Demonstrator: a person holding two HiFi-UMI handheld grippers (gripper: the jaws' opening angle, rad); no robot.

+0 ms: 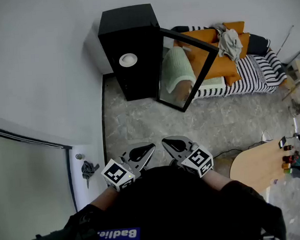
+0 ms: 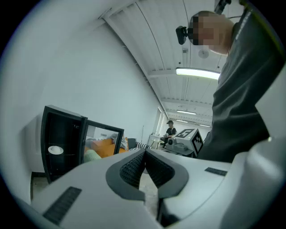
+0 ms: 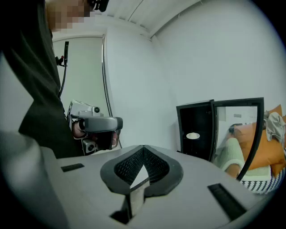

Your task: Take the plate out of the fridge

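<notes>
the white plate (image 1: pixel 128 59) sat on a shelf inside the black fridge (image 1: pixel 127 18), upper middle of the head view. its door (image 1: pixel 185 71) stood swung open to the right, leaving the plate reachable. the left tongs (image 1: pixel 149 147) and right tongs (image 1: pixel 167 141) were both pressed together with nothing between them. they were held near the body at lower centre, well apart from the fridge, apparently ahead of any reach.

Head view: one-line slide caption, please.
Shut and empty, the left hand-held gripper and right hand-held gripper face the open fridge with the plate inside.
</notes>
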